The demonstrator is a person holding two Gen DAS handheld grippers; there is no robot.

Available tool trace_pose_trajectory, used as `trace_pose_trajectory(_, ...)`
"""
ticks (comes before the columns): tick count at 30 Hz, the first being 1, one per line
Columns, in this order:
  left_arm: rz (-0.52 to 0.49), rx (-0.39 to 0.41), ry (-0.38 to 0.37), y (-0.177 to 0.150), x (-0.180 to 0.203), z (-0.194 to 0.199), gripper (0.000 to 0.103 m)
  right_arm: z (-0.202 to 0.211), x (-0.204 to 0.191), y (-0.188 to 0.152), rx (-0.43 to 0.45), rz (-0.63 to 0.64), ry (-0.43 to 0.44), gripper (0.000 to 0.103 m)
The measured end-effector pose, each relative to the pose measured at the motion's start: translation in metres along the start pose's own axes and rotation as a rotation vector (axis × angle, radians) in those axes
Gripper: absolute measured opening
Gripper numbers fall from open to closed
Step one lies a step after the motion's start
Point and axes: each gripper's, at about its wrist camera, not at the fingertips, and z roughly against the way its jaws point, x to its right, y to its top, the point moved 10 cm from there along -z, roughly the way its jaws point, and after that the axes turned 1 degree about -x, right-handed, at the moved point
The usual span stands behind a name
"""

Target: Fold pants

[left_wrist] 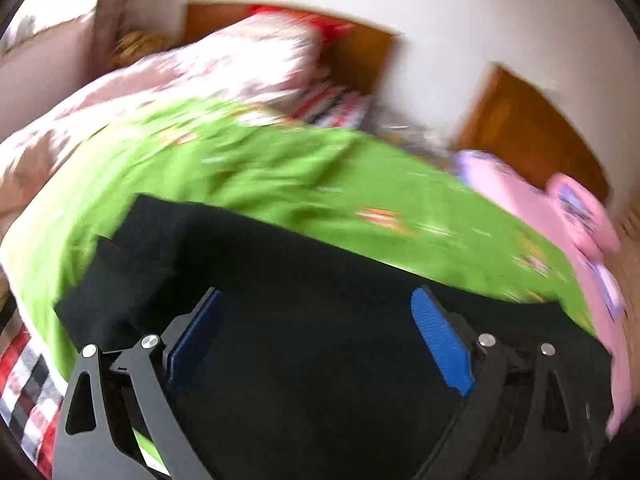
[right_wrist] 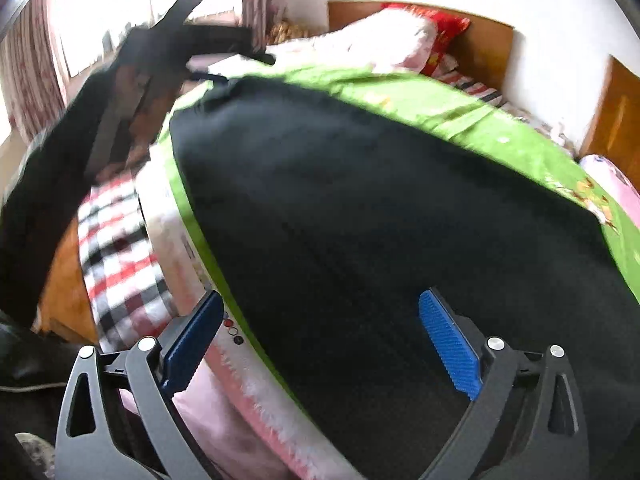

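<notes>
Black pants (left_wrist: pixel 280 280) lie flat on a green bed sheet (left_wrist: pixel 248 168). The left wrist view is blurred. My left gripper (left_wrist: pixel 316 296) is open, its blue pads (left_wrist: pixel 440 344) spread wide just above the pants, holding nothing. In the right wrist view the pants (right_wrist: pixel 380 208) fill the middle, over the green sheet (right_wrist: pixel 460 108) near the bed's left edge. My right gripper (right_wrist: pixel 322 300) is open above the pants, blue pads (right_wrist: pixel 452 348) apart and empty. The other gripper's dark frame (right_wrist: pixel 132 92) shows at upper left, its fingers hidden.
A pink blanket (left_wrist: pixel 208 68) and red pillow (right_wrist: pixel 436 36) lie at the bed's head by a wooden headboard (right_wrist: pixel 484 44). A checked red-white cloth (right_wrist: pixel 116 252) hangs over the bed's side. Pink bedding (left_wrist: pixel 580 232) lies to the right. Curtains (right_wrist: pixel 32 68) frame a bright window.
</notes>
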Motion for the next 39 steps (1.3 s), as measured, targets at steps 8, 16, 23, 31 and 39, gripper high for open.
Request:
trace_pose_trajectory(8, -0.287, -0.138, 0.008, -0.095, 0.098, -0.033, 0.100, 0.079, 0.103, -0.053, 0.024, -0.187, -0.277, 0.096)
trace_pose_trajectory(16, -0.368, -0.130, 0.002, -0.081, 0.160, -0.030, 0.099, 0.130, 0.144, -0.148, -0.020, -0.366, -0.166, 0.095)
trace_pose_trajectory(23, -0.653, -0.187, -0.282, -0.101, 0.362, -0.055, 0.100, 0.170, 0.198, -0.158, 0.067, -0.491, -0.322, 0.096)
trace_pose_trajectory(31, -0.777, -0.297, -0.211, -0.151, 0.473, -0.157, 0.100, 0.176, 0.244, -0.197, -0.007, -0.475, -0.419, 0.097)
trace_pose_trajectory(39, -0.683, -0.304, -0.195, -0.141, 0.476, -0.192, 0.102, 0.190, 0.232, -0.209, 0.060, -0.434, -0.381, 0.096)
